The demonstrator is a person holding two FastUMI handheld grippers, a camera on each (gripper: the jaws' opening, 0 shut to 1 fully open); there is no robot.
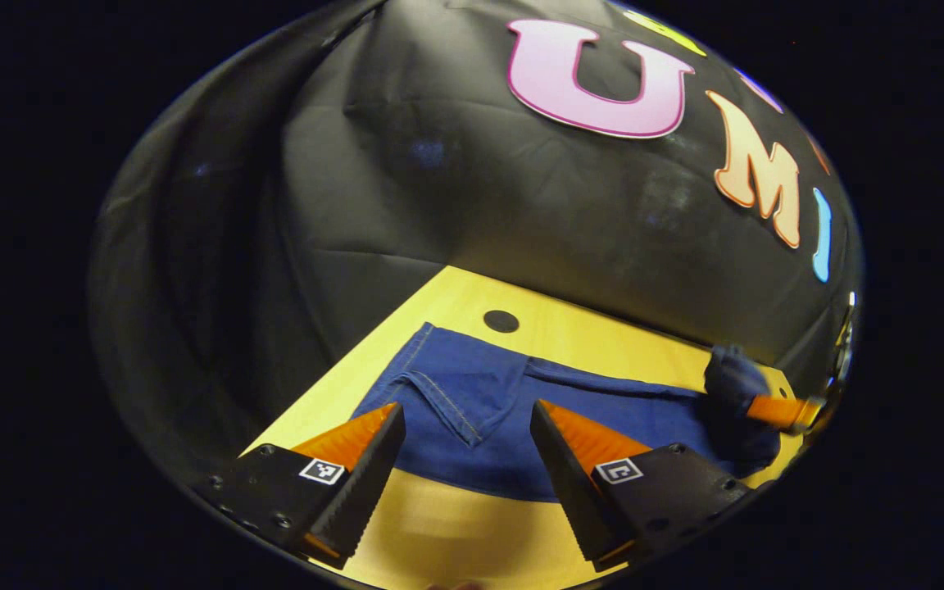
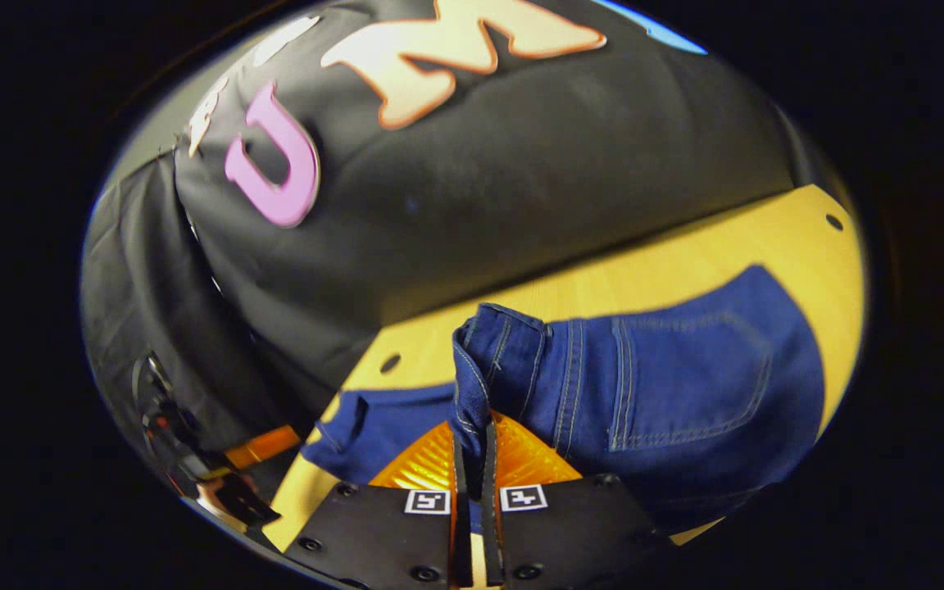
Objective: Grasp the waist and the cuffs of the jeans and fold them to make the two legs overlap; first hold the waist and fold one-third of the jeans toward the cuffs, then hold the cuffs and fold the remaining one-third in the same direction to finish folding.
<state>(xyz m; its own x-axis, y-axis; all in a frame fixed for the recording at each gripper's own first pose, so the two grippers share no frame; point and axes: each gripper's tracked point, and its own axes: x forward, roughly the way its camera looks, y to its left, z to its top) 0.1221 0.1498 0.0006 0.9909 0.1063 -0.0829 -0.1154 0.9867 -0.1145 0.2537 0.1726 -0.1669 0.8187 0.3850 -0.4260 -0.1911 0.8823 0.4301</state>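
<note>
Dark blue jeans [image 1: 480, 369] lie across the yellow table [image 1: 447, 516]. In the left gripper view my left gripper [image 1: 466, 407] is open, hovering just above the cuff end, with nothing between its fingers. At the far right of that view the right gripper [image 1: 767, 407] holds a raised bunch of denim. In the right gripper view my right gripper [image 2: 472, 430] is shut on the waistband of the jeans [image 2: 685, 385], lifted off the table, with a back pocket [image 2: 689, 381] facing me. The left gripper [image 2: 263, 447] shows low at the left, near the far end of the jeans.
Black cloth walls close in the table [image 2: 685, 262] at the back and the left. Round dark holes sit in the tabletop, one behind the cuffs [image 1: 501, 321] and one near the far corner [image 2: 833, 222]. Bare table lies in front of the jeans.
</note>
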